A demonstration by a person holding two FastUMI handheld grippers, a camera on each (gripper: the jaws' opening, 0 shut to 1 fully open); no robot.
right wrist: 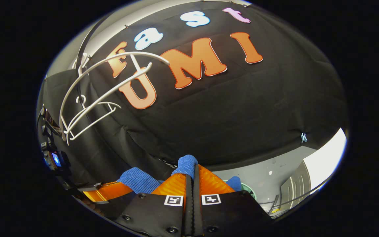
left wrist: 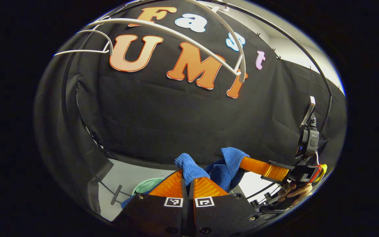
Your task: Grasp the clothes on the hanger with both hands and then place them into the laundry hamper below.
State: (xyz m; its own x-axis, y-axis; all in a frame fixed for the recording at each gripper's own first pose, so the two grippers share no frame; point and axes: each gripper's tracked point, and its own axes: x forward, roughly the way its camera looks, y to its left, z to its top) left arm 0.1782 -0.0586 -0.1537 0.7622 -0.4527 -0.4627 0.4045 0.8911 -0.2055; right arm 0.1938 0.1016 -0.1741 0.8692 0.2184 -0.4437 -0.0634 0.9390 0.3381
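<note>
Inspecting the left gripper view, the left gripper (left wrist: 188, 184) has its two fingers pressed together on a fold of the blue cloth (left wrist: 189, 168), which bunches up above the fingertips and hangs behind them. Farther to the right in that view, the right gripper (left wrist: 242, 163) reaches in from the side, its fingers buried in another bunch of the same cloth, and the hand (left wrist: 291, 191) holding it is partly visible beneath it. A white hanger (left wrist: 176, 33) hangs bare overhead, well above the cloth and clear of it. Below and left of the left gripper, a small arc of the green laundry hamper (left wrist: 146, 185) shows on the pale floor (left wrist: 133, 171); the cloth is above it, and whether any of the cloth touches the hamper cannot be told. From the right gripper view, the right gripper (right wrist: 192, 179) is likewise closed tight, pinching a tuft of the blue cloth (right wrist: 186, 164) that stands up between its fingertips. The left gripper (right wrist: 123, 188) appears low on the left, holding another fold of the cloth. The hanger (right wrist: 94, 95) sits high at upper left, empty, and part of the hamper's rim (right wrist: 252, 192) shows just right of the fingers.
</note>
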